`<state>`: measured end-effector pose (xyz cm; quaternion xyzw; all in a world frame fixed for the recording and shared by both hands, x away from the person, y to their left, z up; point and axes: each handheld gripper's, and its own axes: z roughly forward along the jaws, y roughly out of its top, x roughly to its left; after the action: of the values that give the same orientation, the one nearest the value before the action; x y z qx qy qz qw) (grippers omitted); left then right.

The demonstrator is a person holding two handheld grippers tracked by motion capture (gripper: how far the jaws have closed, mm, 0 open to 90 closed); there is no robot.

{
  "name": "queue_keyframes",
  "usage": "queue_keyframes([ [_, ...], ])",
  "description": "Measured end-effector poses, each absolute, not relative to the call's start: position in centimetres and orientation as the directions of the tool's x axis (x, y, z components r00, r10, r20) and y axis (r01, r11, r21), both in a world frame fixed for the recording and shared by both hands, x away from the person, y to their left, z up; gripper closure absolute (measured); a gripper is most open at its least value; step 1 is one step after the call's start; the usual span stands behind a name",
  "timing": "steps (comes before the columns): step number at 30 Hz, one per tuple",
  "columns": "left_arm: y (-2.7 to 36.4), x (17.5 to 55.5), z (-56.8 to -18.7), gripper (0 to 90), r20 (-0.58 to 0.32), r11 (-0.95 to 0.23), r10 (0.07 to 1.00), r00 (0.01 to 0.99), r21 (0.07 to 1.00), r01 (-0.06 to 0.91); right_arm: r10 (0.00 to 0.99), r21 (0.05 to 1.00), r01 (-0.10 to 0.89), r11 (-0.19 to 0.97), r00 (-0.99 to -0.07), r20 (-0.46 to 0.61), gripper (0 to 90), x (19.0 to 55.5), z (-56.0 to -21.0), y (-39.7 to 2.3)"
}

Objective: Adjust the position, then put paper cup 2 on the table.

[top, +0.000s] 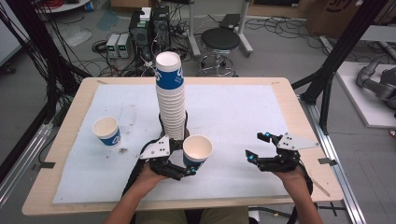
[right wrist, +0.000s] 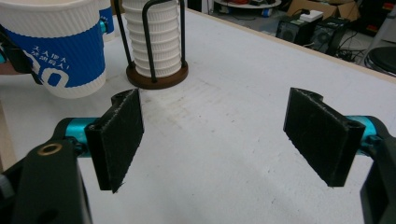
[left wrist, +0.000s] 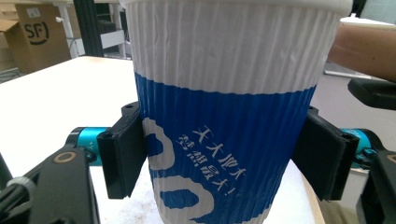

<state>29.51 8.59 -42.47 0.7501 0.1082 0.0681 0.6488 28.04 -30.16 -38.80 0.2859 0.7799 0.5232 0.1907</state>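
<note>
- Wide bare stretch of white mat (top: 233, 107) at centre right of the high view; wooden counter (top: 299, 116) rim bordering it on every side.
- Tall cup stack (top: 171, 93) on its wire holder (right wrist: 156, 74) at frame centre; lone cup (top: 107, 130) at centre left, well apart.
- Blue-and-white cup (top: 197, 151) just below the stack, upright, clamped between the pads of the left gripper (top: 180, 170).
- Right gripper (top: 259, 147) at lower right, spread wide with nothing between, over bare mat, apart from the held cup.
- In the left gripper view, cup base cut off by the bottom edge; contact with the mat hard to tell.
</note>
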Motion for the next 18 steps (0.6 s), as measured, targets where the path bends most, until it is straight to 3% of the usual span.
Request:
queue_keyframes([
  [18, 8.74, 29.68, -42.00, 24.9, -0.045, -0.095, 0.278, 0.960, 0.993, 0.074, 0.660, 0.933, 0.242, 0.268, -0.751, 0.005, 20.6, 27.82, -38.56, -30.46],
])
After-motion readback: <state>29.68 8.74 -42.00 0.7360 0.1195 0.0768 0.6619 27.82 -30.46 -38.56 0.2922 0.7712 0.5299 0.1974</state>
